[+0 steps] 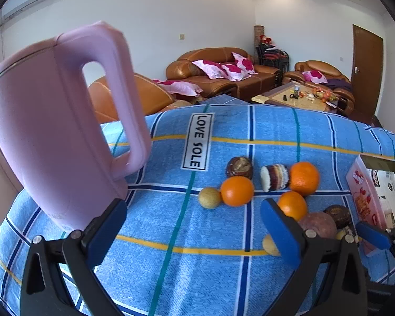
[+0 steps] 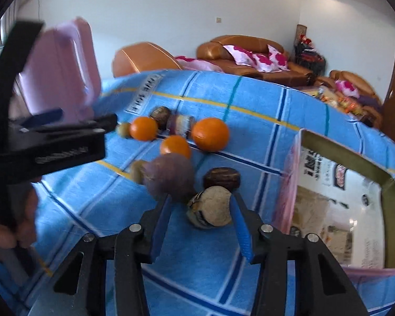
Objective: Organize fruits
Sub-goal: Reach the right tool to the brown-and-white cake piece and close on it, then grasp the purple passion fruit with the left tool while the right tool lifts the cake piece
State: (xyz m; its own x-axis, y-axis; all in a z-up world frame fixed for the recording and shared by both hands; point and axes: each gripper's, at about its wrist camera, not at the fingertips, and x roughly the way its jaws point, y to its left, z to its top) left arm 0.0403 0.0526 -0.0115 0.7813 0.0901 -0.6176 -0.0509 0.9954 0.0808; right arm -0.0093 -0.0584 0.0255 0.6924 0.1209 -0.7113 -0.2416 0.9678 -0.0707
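Note:
Several fruits lie on the blue checked cloth (image 1: 171,276): three oranges (image 1: 237,191), a purple-brown fruit (image 2: 171,179), dark brown ones (image 2: 222,180), small yellowish ones (image 1: 209,197) and a cut striped one (image 1: 273,177). My right gripper (image 2: 201,210) straddles a pale striped fruit (image 2: 210,208). Its right pad touches the fruit and a gap shows on the left, so the gripper is open. My left gripper (image 1: 194,227) hangs wide open over bare cloth in front of the fruits, with nothing between its fingers.
A pink kettle (image 1: 55,131) stands close beside the left gripper's left finger. An open pink box (image 2: 289,184) sits on the cloth to the right of the fruits. A hand (image 2: 10,226) holds the left gripper. Brown sofas and a low table lie beyond.

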